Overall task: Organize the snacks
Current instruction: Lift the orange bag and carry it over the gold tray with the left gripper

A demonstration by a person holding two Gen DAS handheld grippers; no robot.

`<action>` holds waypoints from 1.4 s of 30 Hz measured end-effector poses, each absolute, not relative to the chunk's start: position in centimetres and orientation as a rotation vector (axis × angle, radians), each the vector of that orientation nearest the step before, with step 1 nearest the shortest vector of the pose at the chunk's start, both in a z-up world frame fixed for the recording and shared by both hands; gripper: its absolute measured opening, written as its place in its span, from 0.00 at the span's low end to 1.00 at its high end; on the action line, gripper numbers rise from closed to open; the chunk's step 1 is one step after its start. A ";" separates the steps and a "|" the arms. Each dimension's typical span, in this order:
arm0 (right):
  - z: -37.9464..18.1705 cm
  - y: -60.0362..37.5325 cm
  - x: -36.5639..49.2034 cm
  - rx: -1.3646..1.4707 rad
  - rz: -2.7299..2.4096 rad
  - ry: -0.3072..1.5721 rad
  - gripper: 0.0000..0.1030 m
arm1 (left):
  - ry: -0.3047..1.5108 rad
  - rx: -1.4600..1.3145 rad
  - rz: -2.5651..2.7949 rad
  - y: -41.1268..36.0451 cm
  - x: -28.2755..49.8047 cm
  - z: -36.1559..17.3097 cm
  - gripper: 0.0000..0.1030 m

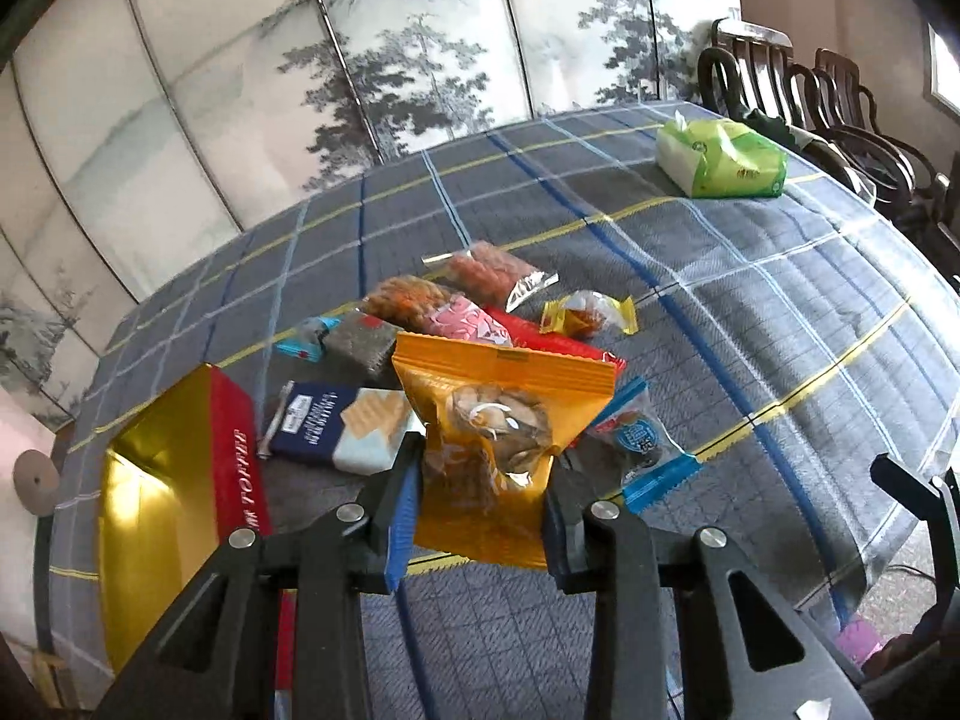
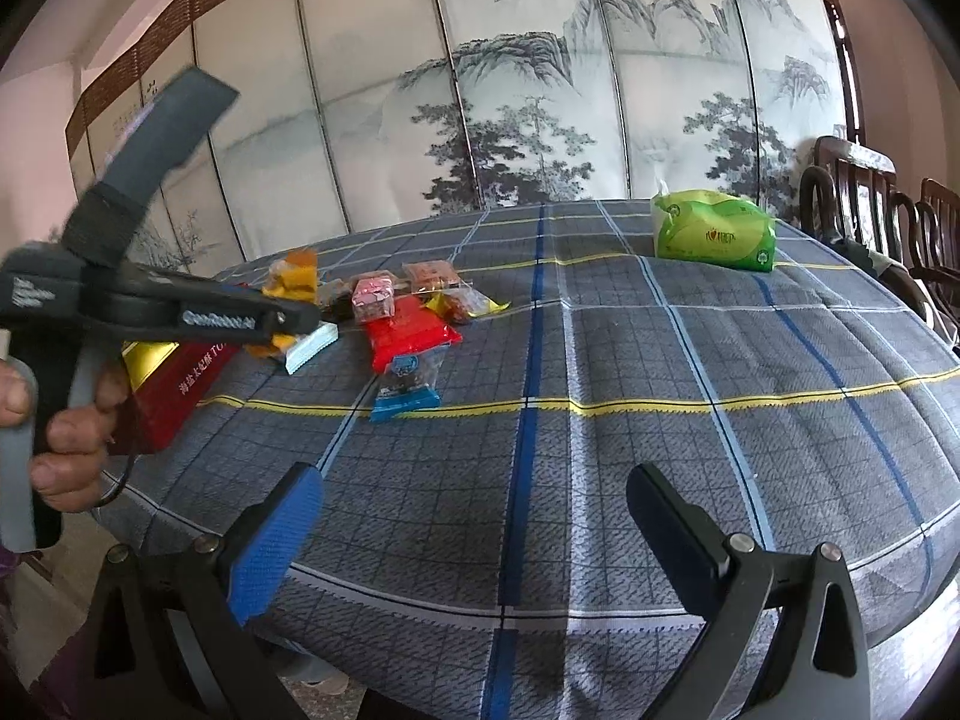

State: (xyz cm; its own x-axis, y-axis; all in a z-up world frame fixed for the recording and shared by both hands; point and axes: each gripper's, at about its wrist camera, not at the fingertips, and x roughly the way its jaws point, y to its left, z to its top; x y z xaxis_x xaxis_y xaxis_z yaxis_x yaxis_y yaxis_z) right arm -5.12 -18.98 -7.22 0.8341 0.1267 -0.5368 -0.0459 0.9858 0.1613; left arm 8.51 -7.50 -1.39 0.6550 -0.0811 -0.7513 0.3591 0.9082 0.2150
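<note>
Red box (image 1: 240, 450) lettered "TOFFEE", beside snacks (image 1: 480, 324).

We see our left gripper (image 1: 480, 498) as black angular arms with silver screws and ribbed blue pads. Our right gripper (image 2: 474, 540) matches it. White lettering marks the left tool's black side, above its grey handle (image 2: 18, 480).
</note>
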 end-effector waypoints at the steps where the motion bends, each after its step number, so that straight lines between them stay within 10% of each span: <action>1: -7.2 -19.0 -5.1 0.143 0.091 0.576 1.00 | 0.819 0.360 -0.253 -7.4 8.4 -1.2 0.30; 42: -5.8 -17.5 -4.1 0.065 0.118 0.617 1.00 | 0.892 0.108 0.035 8.0 8.8 1.8 0.31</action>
